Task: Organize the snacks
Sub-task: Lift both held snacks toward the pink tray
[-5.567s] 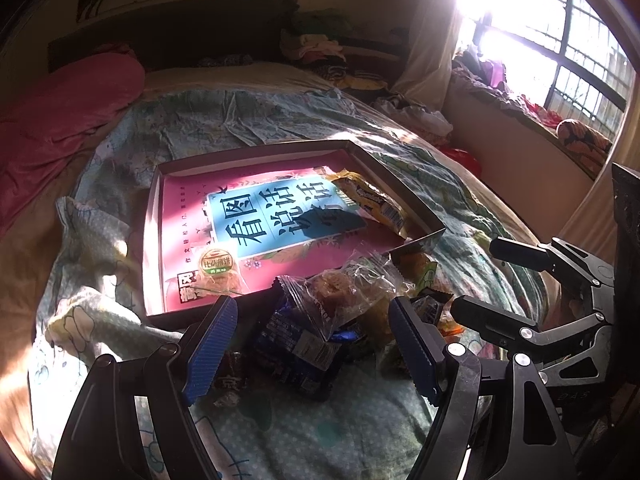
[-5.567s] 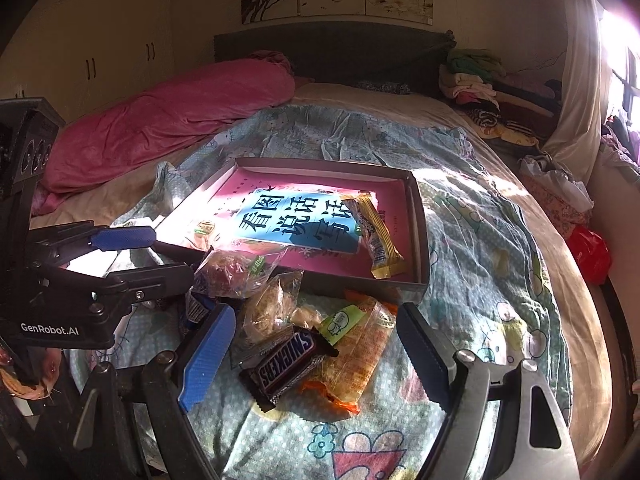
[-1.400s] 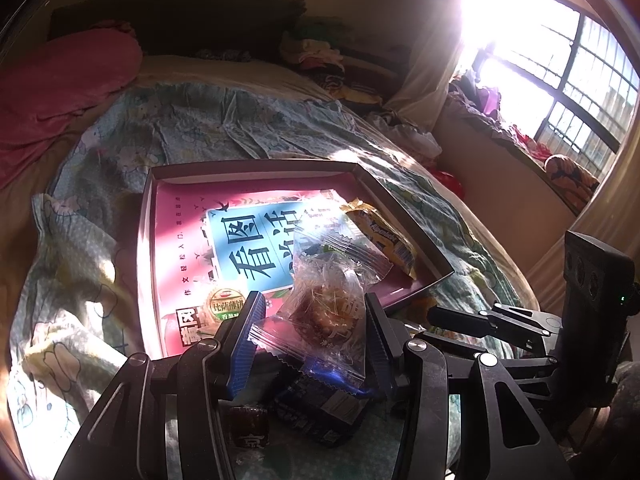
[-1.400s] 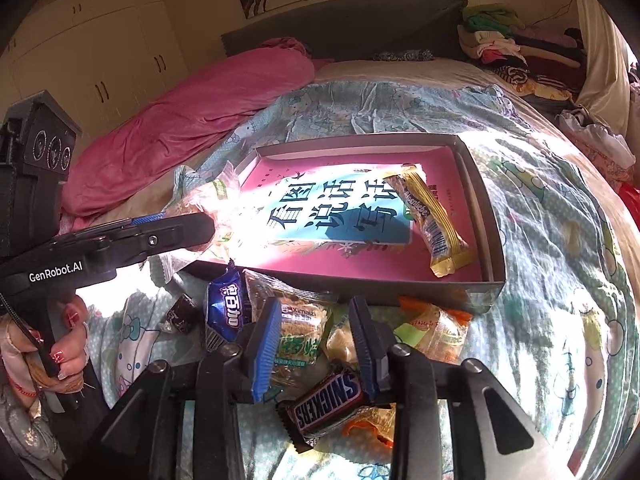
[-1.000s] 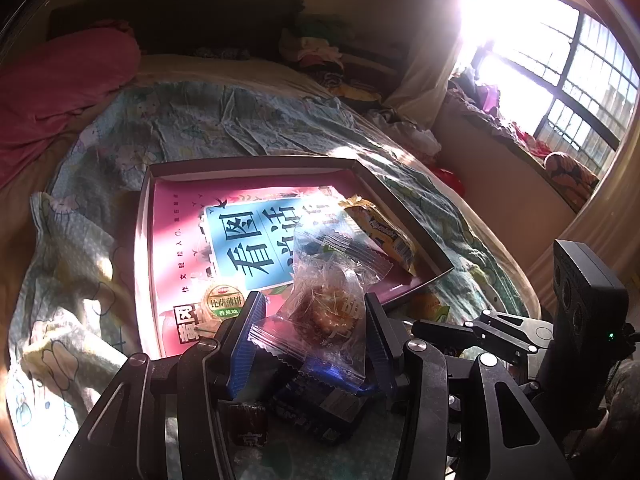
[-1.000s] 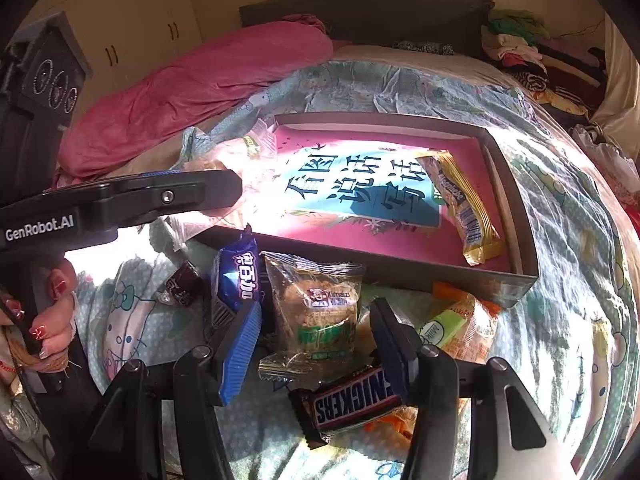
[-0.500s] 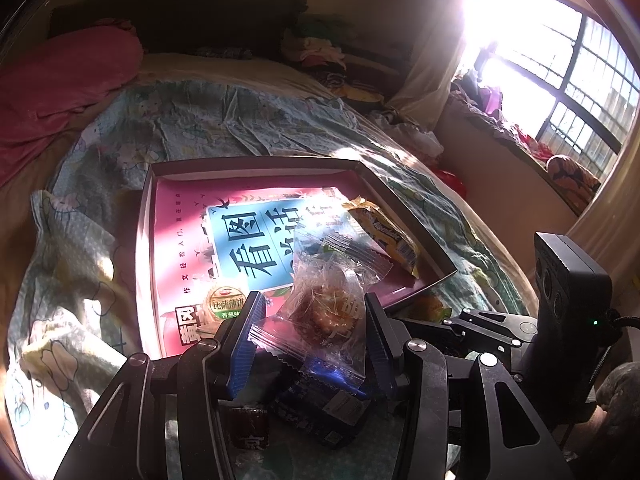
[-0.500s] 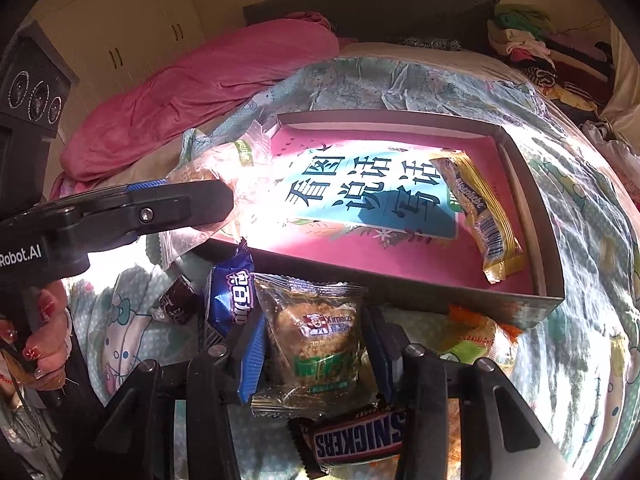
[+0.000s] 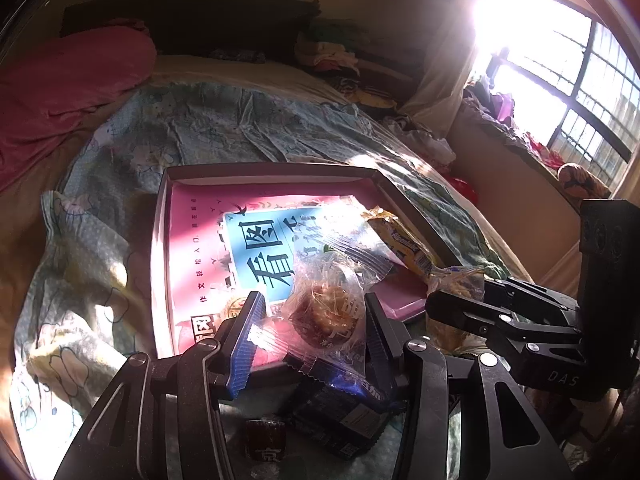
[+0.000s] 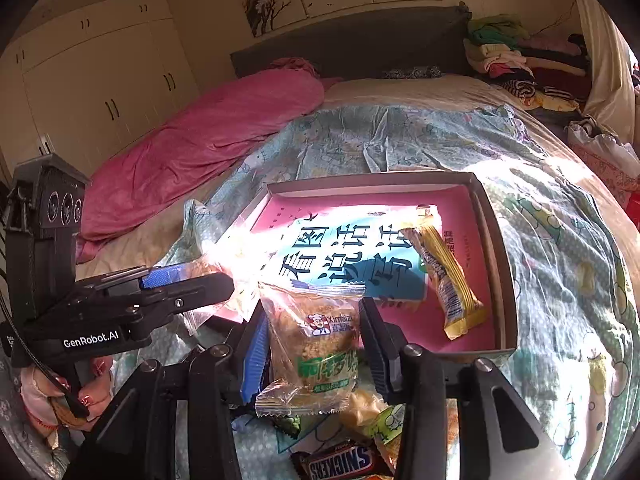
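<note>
My left gripper (image 9: pixel 310 334) is shut on a clear-wrapped round pastry (image 9: pixel 324 312), held just above the near edge of a shallow box (image 9: pixel 272 168). A pink book with a blue label lies in the box. My right gripper (image 10: pixel 316 346) is shut on a clear packet of crumbly cake with a green label (image 10: pixel 316 332), raised off the bed in front of the box (image 10: pixel 380 178). A yellow snack bar (image 10: pixel 444 276) lies inside the box at the right. A Snickers bar (image 10: pixel 340 464), a blue packet (image 9: pixel 344 404) and a small dark candy (image 9: pixel 266 440) lie on the bedspread.
The box sits on a pale blue printed bedspread (image 10: pixel 560 240). A pink quilt (image 10: pixel 208 132) lies along the left, and folded clothes (image 10: pixel 512 52) are piled by the headboard. A person's hand (image 10: pixel 60 392) grips the left tool. A bright window (image 9: pixel 560 64) is at the right.
My right gripper's jaws closed on the green-label packet and lifted it off the bed toward the box. My left gripper stayed put with the pastry.
</note>
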Demonstrator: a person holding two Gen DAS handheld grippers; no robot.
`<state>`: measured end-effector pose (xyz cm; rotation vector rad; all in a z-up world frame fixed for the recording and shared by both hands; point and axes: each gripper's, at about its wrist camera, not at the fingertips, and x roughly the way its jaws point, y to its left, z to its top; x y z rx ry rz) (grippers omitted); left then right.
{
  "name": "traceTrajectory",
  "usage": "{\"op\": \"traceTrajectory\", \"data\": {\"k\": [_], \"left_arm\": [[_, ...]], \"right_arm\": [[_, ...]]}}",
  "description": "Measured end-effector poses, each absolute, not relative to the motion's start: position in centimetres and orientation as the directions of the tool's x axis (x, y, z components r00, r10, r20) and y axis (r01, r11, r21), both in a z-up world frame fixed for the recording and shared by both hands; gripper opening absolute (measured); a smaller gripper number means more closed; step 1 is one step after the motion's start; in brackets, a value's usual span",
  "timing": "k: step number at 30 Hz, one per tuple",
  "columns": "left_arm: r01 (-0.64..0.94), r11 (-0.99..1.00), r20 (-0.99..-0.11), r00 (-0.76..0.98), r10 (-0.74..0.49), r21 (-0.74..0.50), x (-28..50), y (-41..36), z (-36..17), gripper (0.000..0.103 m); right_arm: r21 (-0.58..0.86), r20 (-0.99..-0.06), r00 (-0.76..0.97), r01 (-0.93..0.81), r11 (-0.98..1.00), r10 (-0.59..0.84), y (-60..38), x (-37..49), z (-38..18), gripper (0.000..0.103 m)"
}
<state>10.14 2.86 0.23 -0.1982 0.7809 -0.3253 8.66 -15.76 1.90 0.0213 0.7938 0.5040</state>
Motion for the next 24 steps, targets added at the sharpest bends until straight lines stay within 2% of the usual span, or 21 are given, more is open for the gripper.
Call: {"op": "traceTrajectory", "data": {"k": [15,24], "left_arm": [[0.202,0.951,-0.668,0.677,-0.308,-0.234,12.2,2.3,-0.6,0.051],[0.210,0.950,-0.683,0.661,-0.312,-0.230,13.2,1.6,-1.3,0.051]], "right_arm": [[0.237,-0.664,0.629,-0.335,0.912,0.404,-17.0,12.1,1.9,0.044],[0.183,-0.688,0.635,-0.318,0.930,0.352,-16.0,13.5,1.1,0.042]]}}
